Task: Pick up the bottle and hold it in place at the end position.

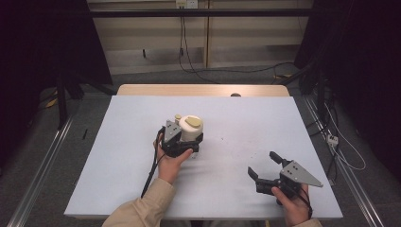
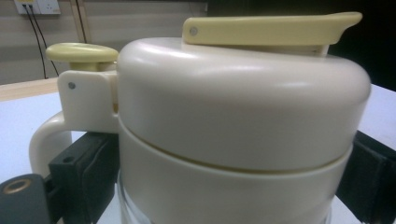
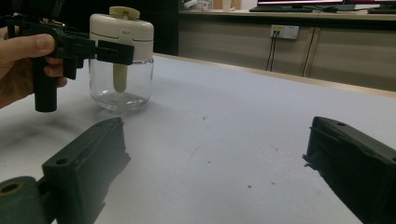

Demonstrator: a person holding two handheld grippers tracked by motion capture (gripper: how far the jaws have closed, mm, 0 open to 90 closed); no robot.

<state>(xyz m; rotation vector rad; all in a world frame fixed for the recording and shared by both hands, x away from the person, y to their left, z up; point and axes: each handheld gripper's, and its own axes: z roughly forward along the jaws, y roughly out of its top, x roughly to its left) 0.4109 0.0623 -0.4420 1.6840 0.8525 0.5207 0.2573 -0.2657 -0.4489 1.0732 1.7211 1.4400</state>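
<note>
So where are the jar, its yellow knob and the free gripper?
Jar (image 3: 120, 86): right gripper view, on its clear glass body.
Knob (image 2: 81, 52): left gripper view, on its flat yellow top.
Right gripper (image 1: 265, 166): high view, midway between its open fingertips.

My table (image 1: 236, 189) has a pale grey-blue top, with a bare wooden strip along the far edge at upper centre of the high view. Just left of centre, a cream-lidded glass jar (image 1: 189, 130) stands upright on it. A few dark specks dot the surface right of the jar.

Left claw (image 1: 182, 142) clamped mid-table, right claw (image 1: 264, 166) wide-jawed and low near the front edge.
</note>
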